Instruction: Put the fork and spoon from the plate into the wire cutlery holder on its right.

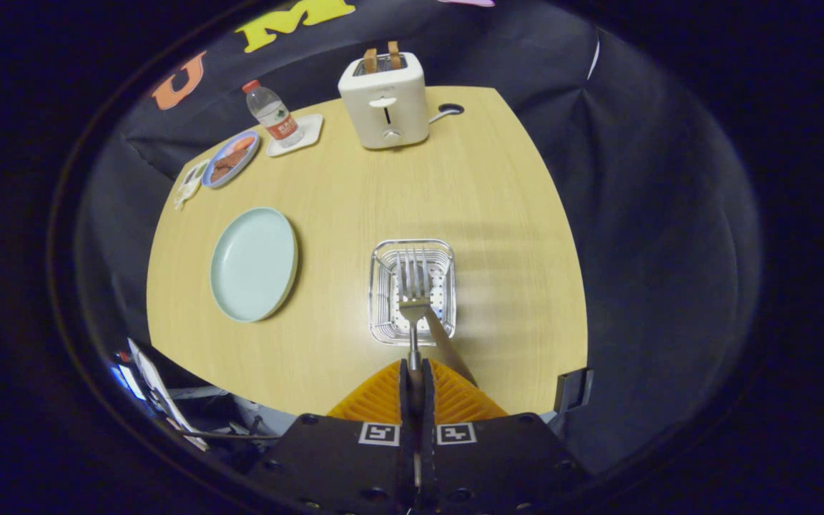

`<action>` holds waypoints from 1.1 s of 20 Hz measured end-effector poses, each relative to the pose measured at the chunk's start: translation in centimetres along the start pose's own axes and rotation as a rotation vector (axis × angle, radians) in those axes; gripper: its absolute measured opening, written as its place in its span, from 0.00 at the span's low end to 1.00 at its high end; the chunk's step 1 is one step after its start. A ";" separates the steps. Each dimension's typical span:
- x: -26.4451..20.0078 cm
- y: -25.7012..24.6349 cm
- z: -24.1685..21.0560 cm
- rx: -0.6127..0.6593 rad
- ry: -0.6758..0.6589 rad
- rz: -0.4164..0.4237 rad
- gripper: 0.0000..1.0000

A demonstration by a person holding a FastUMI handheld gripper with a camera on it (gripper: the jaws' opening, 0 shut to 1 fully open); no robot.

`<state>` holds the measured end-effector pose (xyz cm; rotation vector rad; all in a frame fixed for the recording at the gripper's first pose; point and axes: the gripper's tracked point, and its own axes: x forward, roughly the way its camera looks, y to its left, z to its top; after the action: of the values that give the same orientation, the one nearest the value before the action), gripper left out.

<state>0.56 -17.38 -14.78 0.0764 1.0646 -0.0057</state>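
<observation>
My gripper (415, 373) is shut on the handle of a metal fork (412, 286). The fork points straight ahead, and its tines hang over the open top of the wire cutlery holder (378, 286). That holder stands on the wooden table (505, 200), just beyond my fingers. A second slim handle (448, 347) leans out of the holder's near side towards my right finger; it looks like the spoon's, with its bowl hidden inside. Left of the holder lies the pale blue plate (253, 263), with nothing on it.
At the table's far edge stands a white toaster (385, 100) with two slices in it. To its left are a water bottle (274, 114) on a white coaster and a small plate of food (229, 159). Black cloth surrounds the table.
</observation>
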 end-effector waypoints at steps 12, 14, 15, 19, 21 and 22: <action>1.8 0.4 1.5 0.072 0.269 0.007 0.05; 1.6 0.7 1.9 0.067 0.250 0.020 0.08; 1.4 0.8 2.4 0.065 0.239 0.019 0.10; 1.0 1.1 3.5 0.042 0.176 0.006 0.12; 0.2 1.7 4.1 0.031 0.126 0.008 0.19; -0.3 2.2 4.1 0.024 0.098 0.012 0.23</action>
<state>4.09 -15.44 -12.42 0.1062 1.1624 -0.0040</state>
